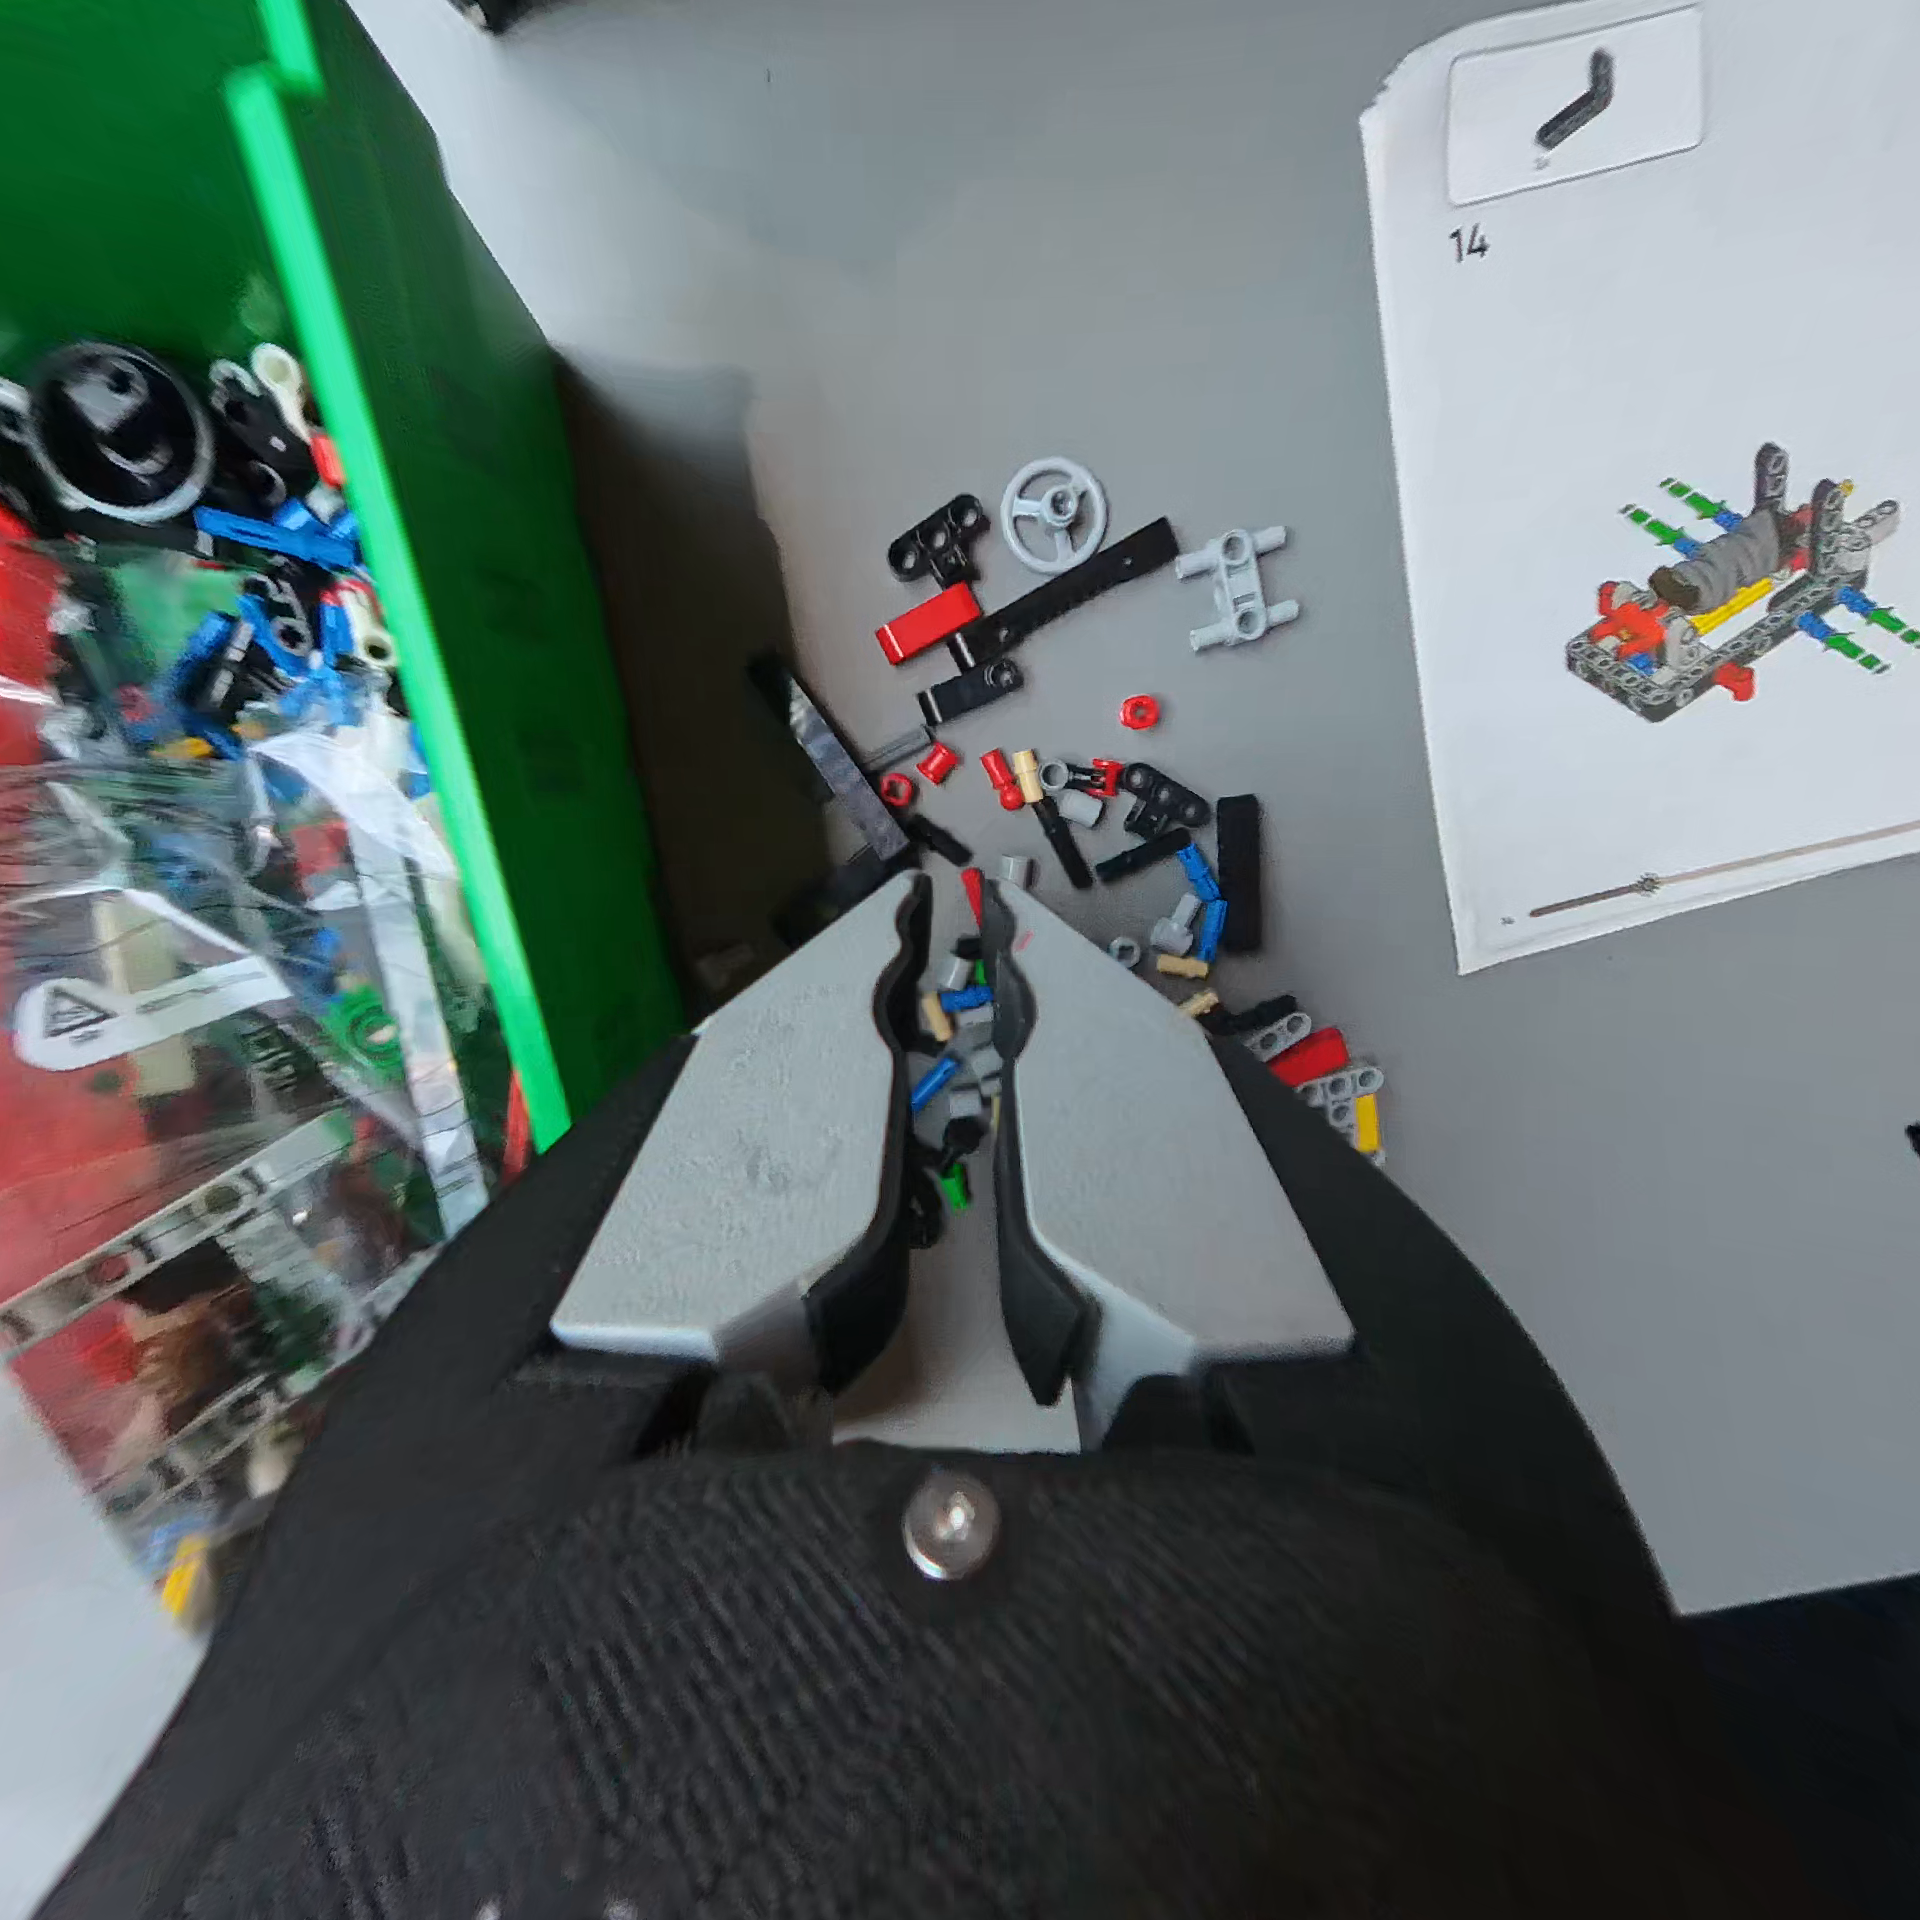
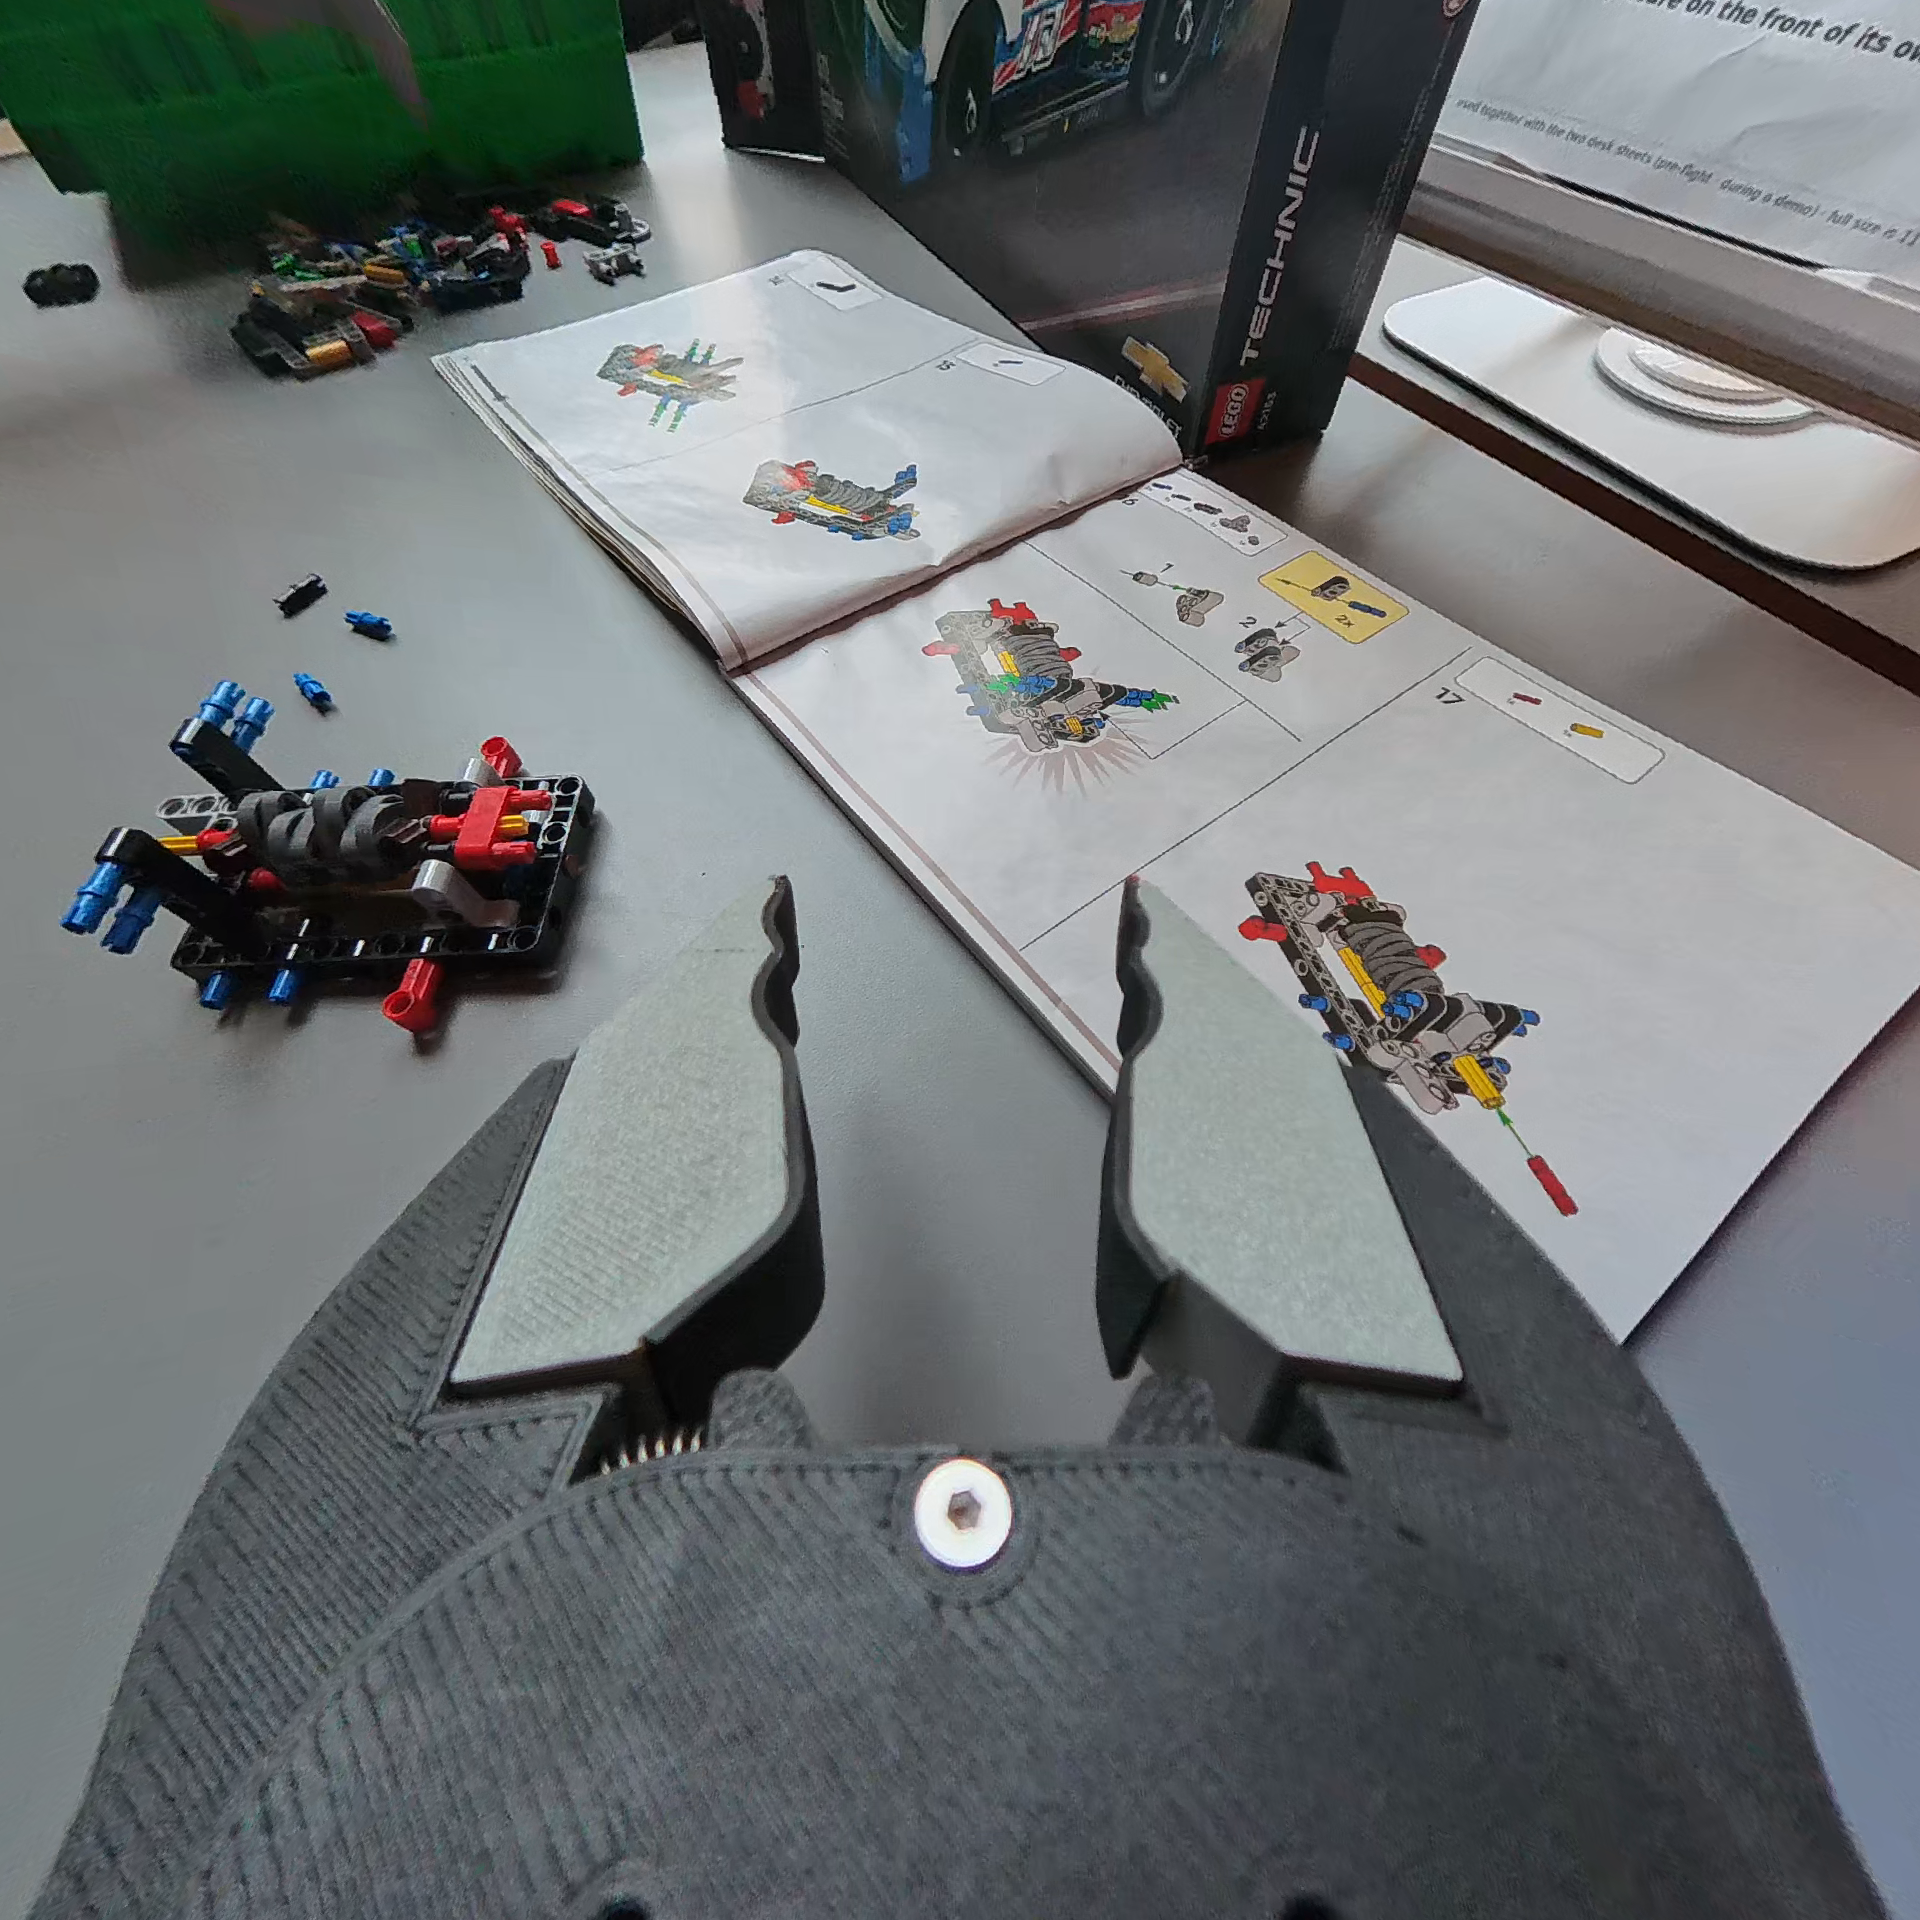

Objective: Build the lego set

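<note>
Right gripper (image 2: 956, 894) gapes over bare table (image 2: 727, 1039).

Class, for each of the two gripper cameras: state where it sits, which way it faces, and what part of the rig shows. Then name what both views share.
Left wrist view: on the left gripper, looking steeply down at the loose parts pile beside the green bin; its fingers nearly closed, something red at their tips.
Right wrist view: on the right gripper, facing across the table toward the partly built model; fingers open, empty.
Shared: instruction booklet, parts pile, green bin.
</note>
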